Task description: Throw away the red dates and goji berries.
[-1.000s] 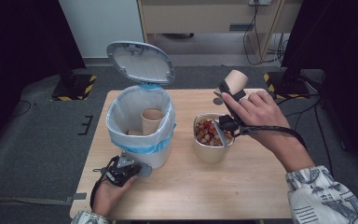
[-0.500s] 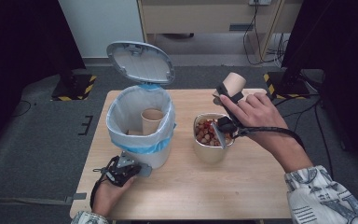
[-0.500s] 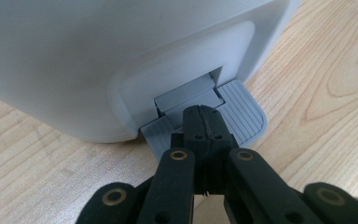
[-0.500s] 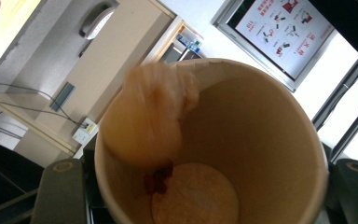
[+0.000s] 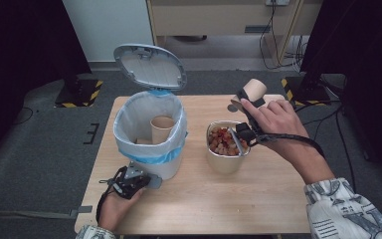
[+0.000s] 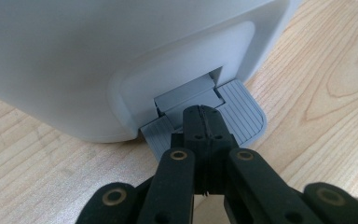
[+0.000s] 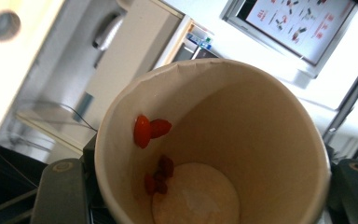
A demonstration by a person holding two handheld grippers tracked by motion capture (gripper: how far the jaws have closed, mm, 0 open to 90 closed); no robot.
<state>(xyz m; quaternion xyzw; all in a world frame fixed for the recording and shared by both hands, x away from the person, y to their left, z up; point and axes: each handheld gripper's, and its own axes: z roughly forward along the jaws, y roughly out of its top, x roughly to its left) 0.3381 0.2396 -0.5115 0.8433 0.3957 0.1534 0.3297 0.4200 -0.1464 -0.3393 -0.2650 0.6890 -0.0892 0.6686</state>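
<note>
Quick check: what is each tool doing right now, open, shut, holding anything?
Left tool: shut, empty, tips pressing on the bin's grey pedal.
Right tool: shut on a paper cup, with a few red bits stuck inside.

Light wooden surface (image 5: 278, 199), rectangular, on dark grey floor (image 5: 40, 149). White pedal bin (image 5: 151, 130) stands on surface at 9 o'clock, lid up, blue liner at rim, grey pedal (image 6: 242, 119) low over wood on near side. Metal pot (image 5: 225, 149) of red pieces sits just right of centre, near bin, not touching. Near half at 6 o'clock bare wood.
</note>
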